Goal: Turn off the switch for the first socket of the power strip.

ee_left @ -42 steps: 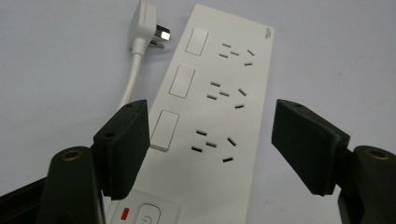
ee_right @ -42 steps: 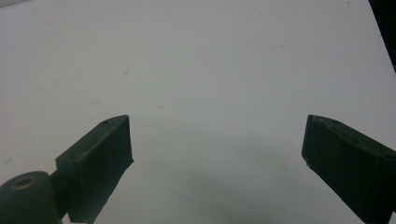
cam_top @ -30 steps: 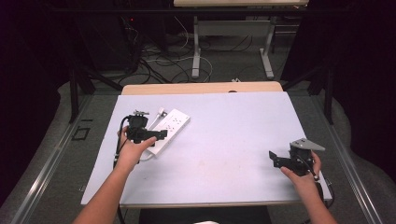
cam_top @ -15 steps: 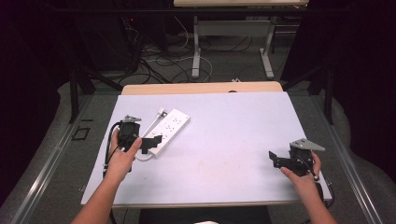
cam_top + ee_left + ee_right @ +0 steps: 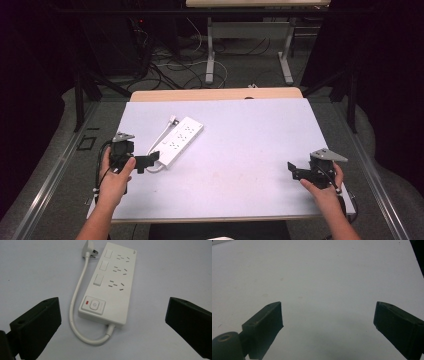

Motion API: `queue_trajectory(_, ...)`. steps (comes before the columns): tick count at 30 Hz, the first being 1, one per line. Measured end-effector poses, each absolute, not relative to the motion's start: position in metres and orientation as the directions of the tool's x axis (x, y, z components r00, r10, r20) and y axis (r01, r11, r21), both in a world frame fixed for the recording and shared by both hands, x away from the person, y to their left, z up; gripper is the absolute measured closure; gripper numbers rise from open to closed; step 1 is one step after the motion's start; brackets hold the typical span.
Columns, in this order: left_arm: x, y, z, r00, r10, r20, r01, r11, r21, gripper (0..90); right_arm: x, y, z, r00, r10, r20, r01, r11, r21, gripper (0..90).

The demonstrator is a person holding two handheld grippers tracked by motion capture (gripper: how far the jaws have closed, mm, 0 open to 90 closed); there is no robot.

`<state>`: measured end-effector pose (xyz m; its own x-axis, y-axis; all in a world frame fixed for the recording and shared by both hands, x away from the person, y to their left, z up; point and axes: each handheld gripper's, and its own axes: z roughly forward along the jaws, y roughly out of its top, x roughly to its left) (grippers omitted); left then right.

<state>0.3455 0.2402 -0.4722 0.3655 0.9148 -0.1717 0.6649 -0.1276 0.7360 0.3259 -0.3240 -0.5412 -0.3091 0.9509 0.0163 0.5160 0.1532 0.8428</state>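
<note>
A white power strip (image 5: 180,140) lies flat on the pale table (image 5: 240,135), left of centre, its short cord (image 5: 156,145) looping back to a loose plug (image 5: 173,120). In the left gripper view the strip (image 5: 110,282) shows several sockets, switches and a power button, with the plug (image 5: 89,247) at the top. My left gripper (image 5: 146,162) hovers just in front of the strip's cord end, open, nothing between its jaws (image 5: 112,322). My right gripper (image 5: 296,172) is open near the table's front right corner, over bare surface (image 5: 327,322).
Beyond the table's wooden far edge (image 5: 215,94) stand metal desk legs (image 5: 210,50) and tangled cables (image 5: 170,60) on the floor. Dark curtains close both sides. A metal rail (image 5: 55,175) runs along the left.
My left gripper has pulled back toward the front-left, away from the power strip, and now sits short of its cord end. The right gripper has stayed put.
</note>
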Motion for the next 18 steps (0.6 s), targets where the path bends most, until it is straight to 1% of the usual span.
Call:
queue_trajectory(12, 0.330, 0.256, -0.490, 0.342, 0.917, -0.206, 0.669, -0.084, 0.738, 0.3, 0.325, -0.324, -0.541, -0.304, 0.952, 0.030, 0.522, 0.141, 0.841, 7.8)
queue_trajectory(18, 0.325, 0.261, -0.502, 0.329, 0.923, -0.199, 0.660, -0.074, 0.748, 0.3, 0.326, -0.325, -0.541, -0.308, 0.951, 0.014, 0.518, 0.156, 0.841, 7.9)
